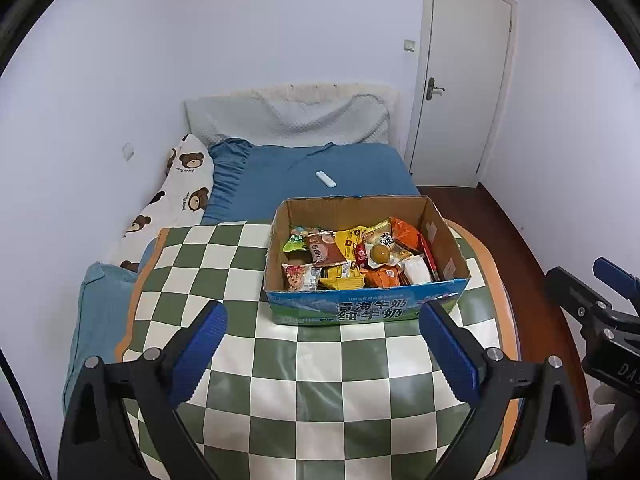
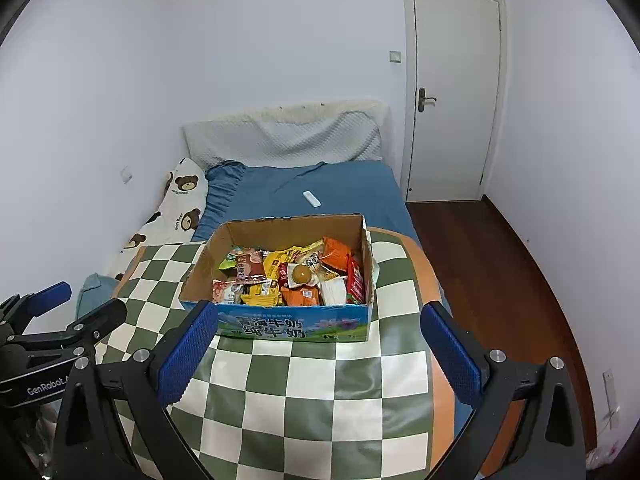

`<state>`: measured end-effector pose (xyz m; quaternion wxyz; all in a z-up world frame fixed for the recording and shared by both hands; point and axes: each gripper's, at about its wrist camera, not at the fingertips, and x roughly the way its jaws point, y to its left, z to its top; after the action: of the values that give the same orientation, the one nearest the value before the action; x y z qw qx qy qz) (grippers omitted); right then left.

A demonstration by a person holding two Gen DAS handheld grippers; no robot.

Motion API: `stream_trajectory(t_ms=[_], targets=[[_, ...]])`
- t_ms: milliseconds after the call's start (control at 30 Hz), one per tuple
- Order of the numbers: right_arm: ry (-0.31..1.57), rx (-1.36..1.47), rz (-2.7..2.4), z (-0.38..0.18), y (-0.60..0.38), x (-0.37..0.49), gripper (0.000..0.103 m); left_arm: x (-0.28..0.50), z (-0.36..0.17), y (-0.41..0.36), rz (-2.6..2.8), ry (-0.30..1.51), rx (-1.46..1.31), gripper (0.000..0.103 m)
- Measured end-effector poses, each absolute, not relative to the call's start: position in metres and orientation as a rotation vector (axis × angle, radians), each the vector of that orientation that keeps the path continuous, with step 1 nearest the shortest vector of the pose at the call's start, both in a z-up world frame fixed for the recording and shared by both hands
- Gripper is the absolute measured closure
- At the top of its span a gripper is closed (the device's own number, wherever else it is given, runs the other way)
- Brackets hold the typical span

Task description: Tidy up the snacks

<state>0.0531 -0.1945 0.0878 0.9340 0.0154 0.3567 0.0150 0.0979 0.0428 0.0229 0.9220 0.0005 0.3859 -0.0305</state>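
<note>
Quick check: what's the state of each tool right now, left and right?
Left tool: open, holding nothing, short of the snack box.
Right tool: open, holding nothing, also short of the box.

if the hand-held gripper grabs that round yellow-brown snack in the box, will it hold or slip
The round snack looks smooth and ball-shaped in clear wrap, so it may slip or roll. It rests loosely atop other packets, so it probably lifts easily.

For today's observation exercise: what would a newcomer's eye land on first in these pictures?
First the open cardboard box, full of bright snack packets, sitting on the green-and-white checkered cloth. Then the blue-padded left gripper and right gripper, both open and empty, short of the box.
</note>
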Motion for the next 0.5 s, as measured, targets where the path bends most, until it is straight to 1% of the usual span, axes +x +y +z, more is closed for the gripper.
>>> stream_trajectory(t_ms=[67, 167, 500], targets=[[0.731, 0.032, 0.026, 0.085, -0.195, 0.056, 0.000, 0.101, 0.022, 0.042, -0.061, 0.795, 0.001, 0.005], [0.735, 0.032, 0.019, 0.079, -0.195, 0.064, 0.000, 0.109, 0.019, 0.042, -0.052, 0.798, 0.000, 0.000], [0.750, 0.026, -0.015, 0.056, -0.196, 0.106, 0.000, 0.153, -0.001, 0.040, -0.025, 0.820, -0.005, 0.000]])
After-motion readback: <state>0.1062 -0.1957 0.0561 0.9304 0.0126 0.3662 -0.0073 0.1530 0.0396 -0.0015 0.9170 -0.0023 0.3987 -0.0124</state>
